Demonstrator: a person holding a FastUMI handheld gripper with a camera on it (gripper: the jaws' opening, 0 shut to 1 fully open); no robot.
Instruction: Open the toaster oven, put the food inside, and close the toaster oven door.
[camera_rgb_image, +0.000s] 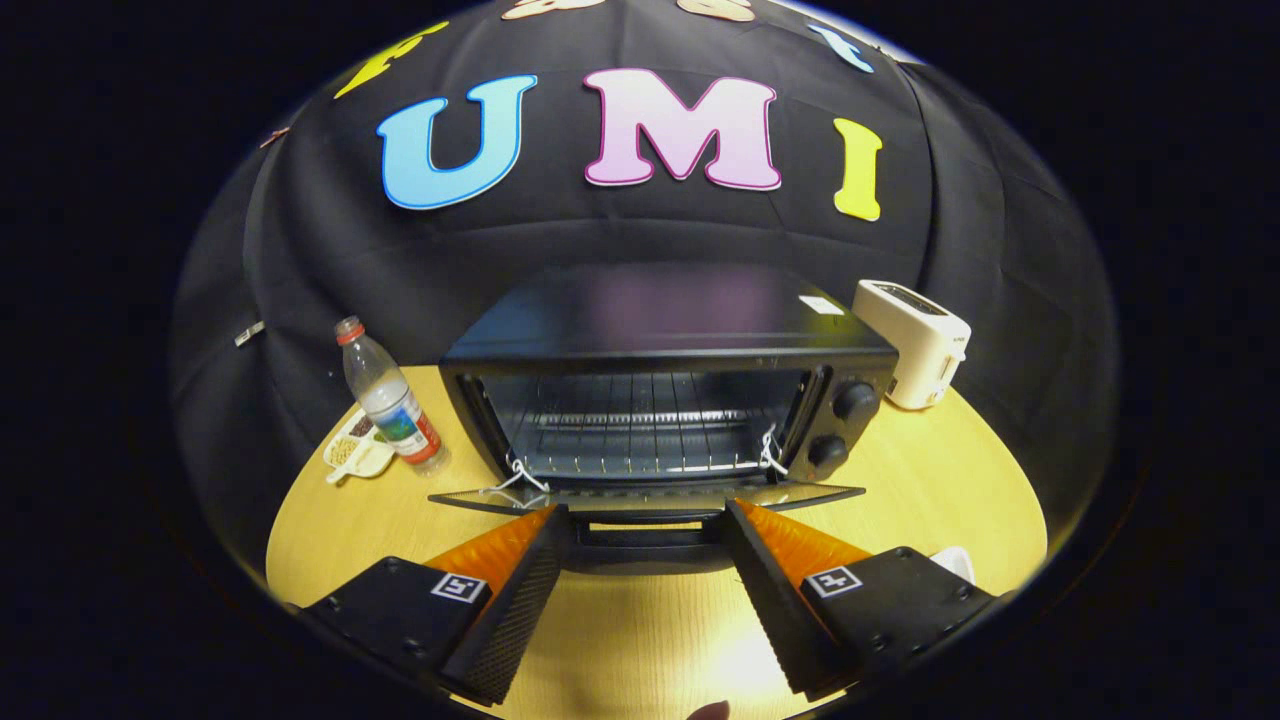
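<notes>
On the wooden table (930, 480), seen from the gripper view, the toaster oven (668, 395) stands with its door (645, 497) dropped down flat toward the claw, so the wire rack (640, 430) inside is laid bare. The gripper (645, 520) is spread wide, its two fingers well apart, and nothing is caught between them; their tips sit at the near edge of the lowered door, one on each side of the door's handle (645, 535), though I cannot tell whether either tip actually touches it. Bare tabletop shows in the gap between the fingers. Two round knobs (845, 425) sit one above the other on the oven's right-hand panel. Beside the oven on the left stands a clear plastic water bottle (390, 395) with a red cap, upright but leaning in the curved view, and just beside it lies a small white divided dish (355, 452) with some grains or seeds in its compartments. Off the oven's right rear corner is a white slot toaster (912, 342), set near the edge of the table. A white object (955, 560) peeps out behind the right finger, too hidden to name.
</notes>
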